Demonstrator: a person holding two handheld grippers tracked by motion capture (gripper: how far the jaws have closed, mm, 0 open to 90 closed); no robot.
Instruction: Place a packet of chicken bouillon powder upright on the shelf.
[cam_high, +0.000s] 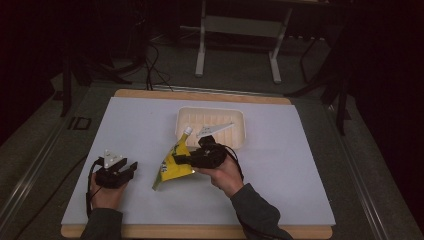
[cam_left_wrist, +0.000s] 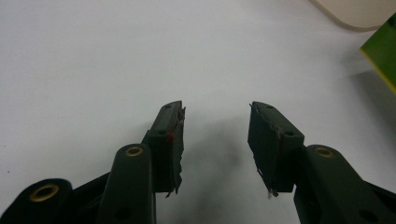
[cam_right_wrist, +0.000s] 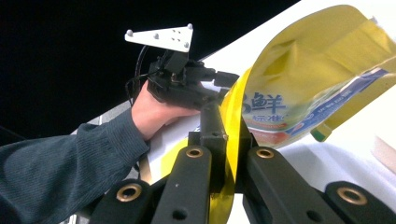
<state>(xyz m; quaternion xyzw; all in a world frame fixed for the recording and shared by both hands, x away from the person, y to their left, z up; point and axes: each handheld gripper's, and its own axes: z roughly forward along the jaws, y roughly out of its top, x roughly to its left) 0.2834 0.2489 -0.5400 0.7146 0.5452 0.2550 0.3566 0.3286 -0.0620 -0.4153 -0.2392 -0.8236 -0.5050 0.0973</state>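
A yellow spouted pouch (cam_high: 174, 162) with a white cap is held tilted above the white table cover, its cap end toward the tray. My right gripper (cam_high: 181, 160) is shut on the pouch's edge; in the right gripper view the yellow pouch (cam_right_wrist: 299, 88) is pinched between the jaws of my right gripper (cam_right_wrist: 229, 140). My left gripper (cam_high: 131, 167) rests low at the left of the table, open, with nothing between its fingers. In the left gripper view the left gripper (cam_left_wrist: 215, 135) stands apart over bare white surface, with a corner of the pouch (cam_left_wrist: 382, 49) at the far right.
A shallow cream tray (cam_high: 235, 141) sits behind the pouch at mid-table, and the right gripper's grey plate (cam_high: 215, 129) shows in front of it. The white cover (cam_high: 280, 175) lies on a wooden board (cam_high: 200, 231). Dark floor, cables and a metal stand lie beyond.
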